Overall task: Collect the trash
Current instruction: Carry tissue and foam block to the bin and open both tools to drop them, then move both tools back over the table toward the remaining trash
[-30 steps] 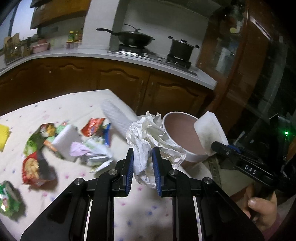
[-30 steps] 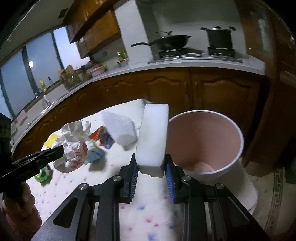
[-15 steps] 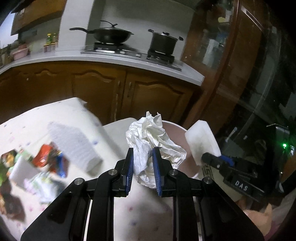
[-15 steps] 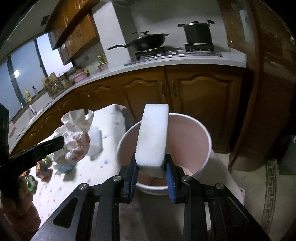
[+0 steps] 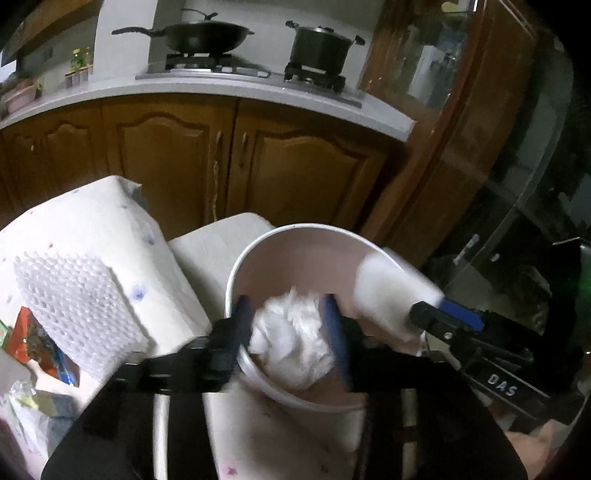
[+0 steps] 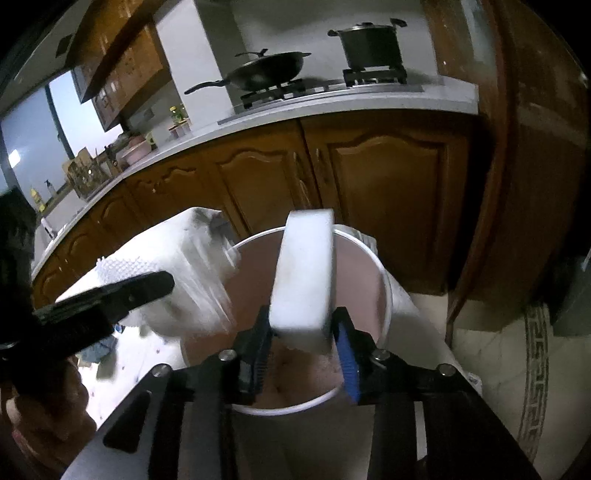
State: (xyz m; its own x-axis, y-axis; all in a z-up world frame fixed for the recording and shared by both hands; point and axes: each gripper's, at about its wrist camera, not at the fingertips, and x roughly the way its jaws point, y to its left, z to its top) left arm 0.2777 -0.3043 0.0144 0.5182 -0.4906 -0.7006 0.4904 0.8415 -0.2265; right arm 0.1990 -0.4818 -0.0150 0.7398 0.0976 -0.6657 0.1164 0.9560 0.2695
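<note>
Left wrist: both grippers now over bin (image 5: 236,273), jaws opening, paper (image 5: 291,339), sponge (image 6: 304,284) loose.

Black wok (image 5: 201,35) and lidded black pot (image 5: 320,46) on gas hob (image 5: 255,72), well apart from each other. Pale countertop (image 5: 110,90) over brown wooden cabinet doors (image 5: 306,184). Window (image 6: 26,147) at far left. Patterned floor mat (image 6: 537,384) at right.
</note>
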